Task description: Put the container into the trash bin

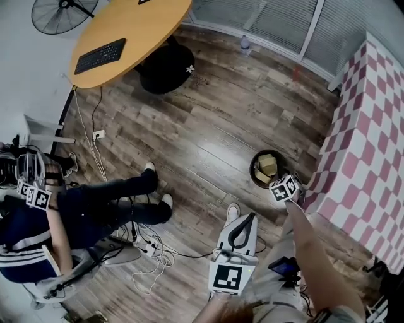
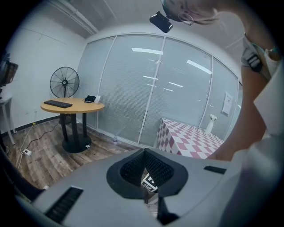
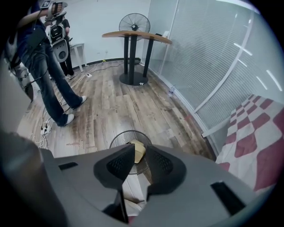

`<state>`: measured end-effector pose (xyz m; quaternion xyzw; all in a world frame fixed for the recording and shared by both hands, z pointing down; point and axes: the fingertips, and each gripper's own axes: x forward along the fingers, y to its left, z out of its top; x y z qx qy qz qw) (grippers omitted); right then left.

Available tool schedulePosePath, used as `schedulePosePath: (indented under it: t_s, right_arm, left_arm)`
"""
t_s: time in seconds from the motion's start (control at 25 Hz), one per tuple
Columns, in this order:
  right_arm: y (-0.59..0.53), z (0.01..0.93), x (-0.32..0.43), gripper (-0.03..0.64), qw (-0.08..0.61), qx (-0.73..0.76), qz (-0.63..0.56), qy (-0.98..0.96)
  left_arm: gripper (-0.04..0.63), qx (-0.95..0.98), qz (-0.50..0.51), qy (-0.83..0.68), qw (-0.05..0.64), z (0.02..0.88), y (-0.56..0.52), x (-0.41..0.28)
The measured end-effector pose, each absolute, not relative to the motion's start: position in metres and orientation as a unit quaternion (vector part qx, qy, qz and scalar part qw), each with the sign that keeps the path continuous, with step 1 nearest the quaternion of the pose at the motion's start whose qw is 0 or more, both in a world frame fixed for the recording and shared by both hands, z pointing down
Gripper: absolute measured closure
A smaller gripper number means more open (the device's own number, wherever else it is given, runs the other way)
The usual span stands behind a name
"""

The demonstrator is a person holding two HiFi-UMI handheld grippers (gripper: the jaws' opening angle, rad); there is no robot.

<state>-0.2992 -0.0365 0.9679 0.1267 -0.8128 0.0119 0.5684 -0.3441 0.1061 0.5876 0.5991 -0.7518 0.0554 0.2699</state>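
A tan container point(image 1: 267, 165) lies inside the round dark wire trash bin point(image 1: 255, 175) on the wood floor beside the checkered table. My right gripper point(image 3: 140, 149) points steeply down over the bin; its jaws stand apart with nothing between them, and the container point(image 3: 139, 150) shows below through the gap. In the head view only that gripper's marker cube point(image 1: 285, 188) shows, at the bin's near rim. My left gripper point(image 1: 246, 217) hangs lower in the picture, left of the bin, its fingertips touching and holding nothing.
A pink-and-white checkered table point(image 1: 372, 158) stands right of the bin. A round wooden table point(image 1: 132, 28) with a keyboard point(image 1: 100, 55) stands at the back left, a fan point(image 1: 60, 12) behind it. A person point(image 1: 76, 214) and floor cables point(image 1: 148, 252) are at the left.
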Motion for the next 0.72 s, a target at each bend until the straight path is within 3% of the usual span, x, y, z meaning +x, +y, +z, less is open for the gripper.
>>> schedulePosePath:
  t_s: [0.4, 0.72]
  right_arm:
    - [-0.014, 0.955, -0.299, 0.621, 0.571, 0.082, 0.001, -0.817]
    - [0.015, 0.926, -0.300, 0.623, 0.559, 0.022, 0.002, -0.829]
  left_arm:
    - [0.589, 0.595, 0.058, -0.756, 0.266, 0.580, 0.109, -0.340]
    - [0.589, 0.591, 0.044, -0.764, 0.256, 0.569, 0.108, -0.342]
